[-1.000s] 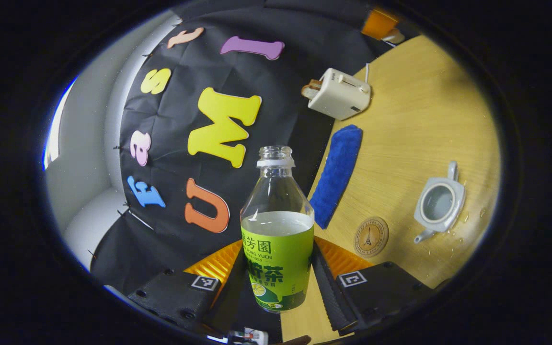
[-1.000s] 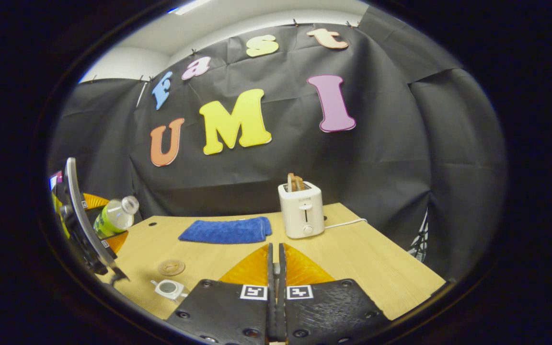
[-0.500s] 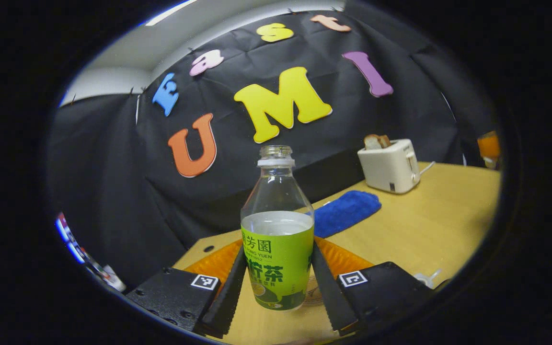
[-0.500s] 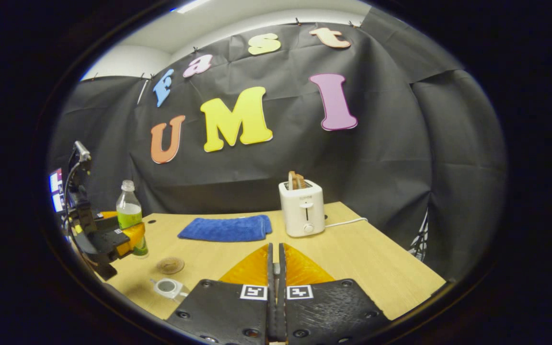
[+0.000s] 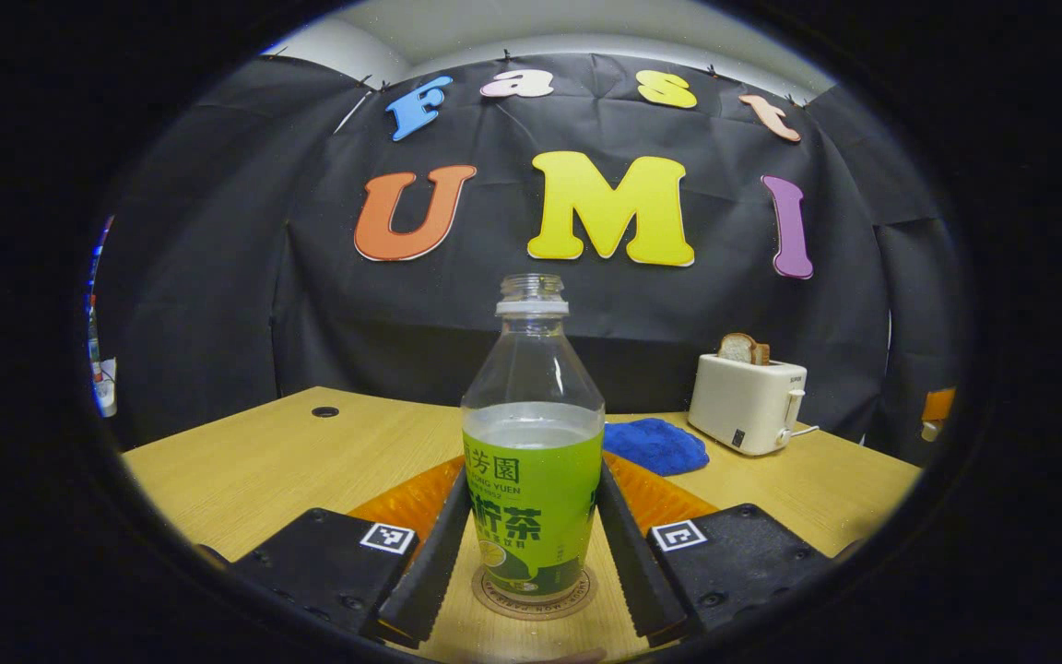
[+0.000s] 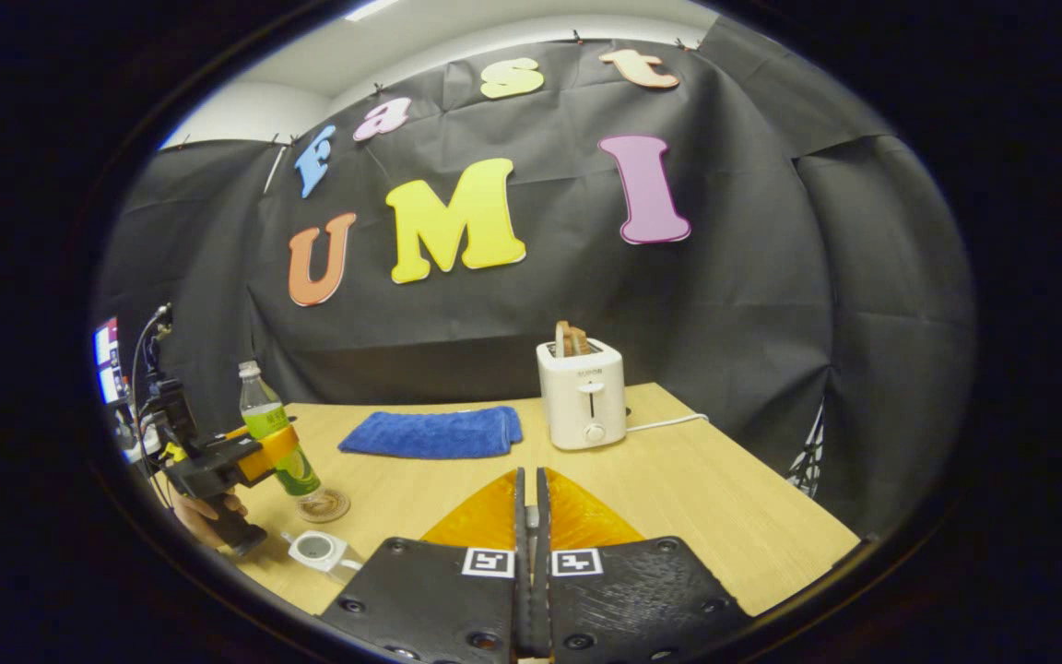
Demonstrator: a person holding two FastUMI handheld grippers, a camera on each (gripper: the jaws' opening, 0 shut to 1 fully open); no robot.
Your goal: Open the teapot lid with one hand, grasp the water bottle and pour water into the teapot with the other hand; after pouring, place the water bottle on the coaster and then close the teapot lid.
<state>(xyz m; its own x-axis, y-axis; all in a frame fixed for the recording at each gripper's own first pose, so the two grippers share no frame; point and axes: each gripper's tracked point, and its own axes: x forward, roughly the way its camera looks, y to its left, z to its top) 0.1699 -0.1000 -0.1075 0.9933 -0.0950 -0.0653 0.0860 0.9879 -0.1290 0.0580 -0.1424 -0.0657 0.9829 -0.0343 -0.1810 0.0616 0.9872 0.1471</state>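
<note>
Green-labelled bottle (image 5: 532, 480), tipped 1 second ago, now stands upright on the coaster (image 5: 533, 598) at lower centre, clamped by the left gripper (image 5: 531, 544). Pouring looks finished; the teapot (image 6: 317, 550) sits uncovered, lower left. The right gripper (image 6: 531, 516) is closed, its load hidden.

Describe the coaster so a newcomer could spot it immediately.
Start at the wooden table and find the left hand-held gripper at its near left corner. The coaster is the small round tan disc under the water bottle, unlike the rectangular blue cloth behind it.
</note>
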